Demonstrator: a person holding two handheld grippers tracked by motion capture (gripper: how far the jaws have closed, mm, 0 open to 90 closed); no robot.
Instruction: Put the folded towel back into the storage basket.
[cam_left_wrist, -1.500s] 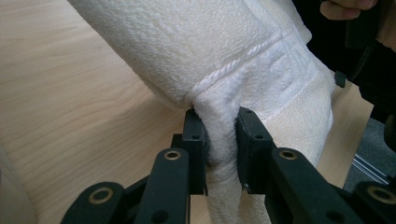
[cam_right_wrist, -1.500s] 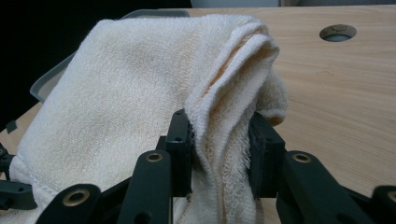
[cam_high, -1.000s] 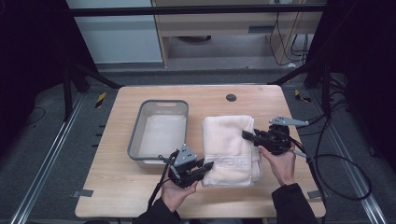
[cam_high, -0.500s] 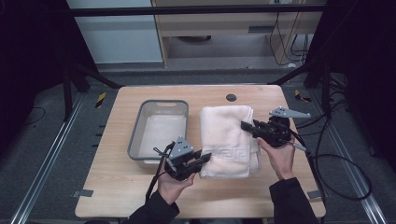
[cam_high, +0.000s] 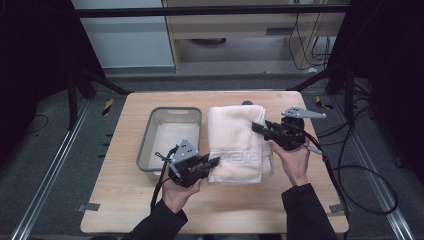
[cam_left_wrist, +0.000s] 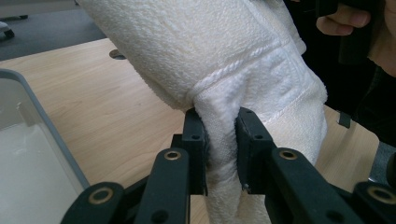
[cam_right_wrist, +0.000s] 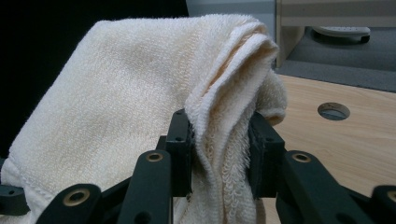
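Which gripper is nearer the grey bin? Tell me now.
Left. The left gripper sits just beyond the grey bin's near right corner, clamping the towel; the right gripper grips the towel's far side.

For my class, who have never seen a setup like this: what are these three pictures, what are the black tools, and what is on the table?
No robot here: a person holds a hand tool with a two-jawed claw in each hand. One camera looks down from above; the other two ride on the claws, looking along their jaws. On the wooden table lie a grey tray and a folded cream towel. The left claw pinches the towel's near corner; the right claw pinches its right edge, and the gripped parts are lifted.
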